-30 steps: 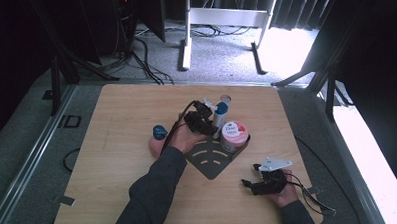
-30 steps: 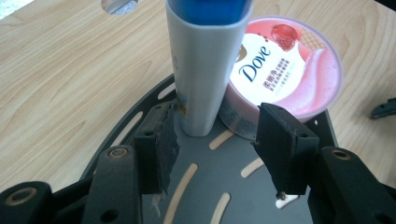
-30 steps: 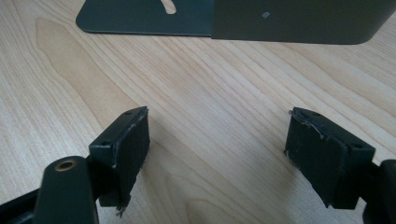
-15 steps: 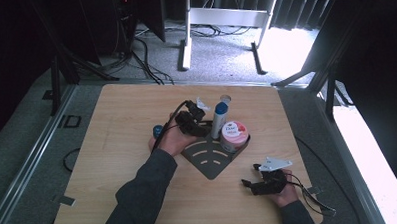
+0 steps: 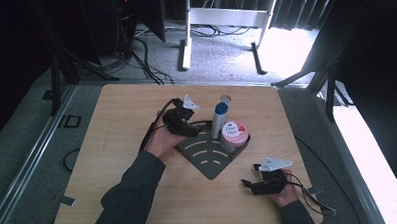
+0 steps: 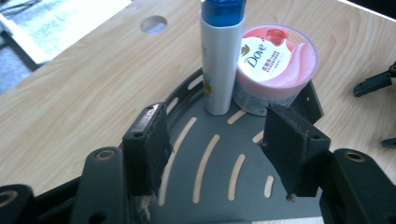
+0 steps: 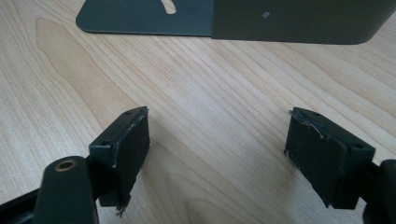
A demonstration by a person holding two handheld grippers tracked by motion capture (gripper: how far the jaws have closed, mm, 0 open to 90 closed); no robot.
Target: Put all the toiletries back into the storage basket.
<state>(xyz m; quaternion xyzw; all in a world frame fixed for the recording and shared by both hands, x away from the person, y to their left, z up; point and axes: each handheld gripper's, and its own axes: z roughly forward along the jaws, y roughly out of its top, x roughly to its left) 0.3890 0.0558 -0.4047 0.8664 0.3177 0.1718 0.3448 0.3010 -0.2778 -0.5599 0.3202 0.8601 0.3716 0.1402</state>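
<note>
- The left gripper [image 5: 186, 115] hangs at the nine o'clock edge of the dark corner tray [image 5: 208, 159]. Its fingers [image 6: 147, 149] have just been opening and stand apart with nothing between them, only the tray's slotted floor.
- Seen along the left gripper view, the white bottle with the blue cap [image 6: 219, 60] stands upright on the tray, well ahead of the fingers at about twelve o'clock. To my eye it is set down and let go, so the step in hand looks like a clean retreat.
- To do that well, I would pull the hand straight back along the line of the fingers without swinging sideways; the bottle is tall and narrow and looks easy to tip.
- The pink Dove tub [image 5: 234, 133] sits just at the bottle's three o'clock, touching or nearly so, against the tray's raised wall. A knock on one would likely pass to the other.
- The right gripper [image 5: 250, 176] rests on the wooden surface [image 5: 112, 145] near five o'clock of the tray, fingers [image 7: 123, 149] wide apart and empty; it seems best left there.
</note>
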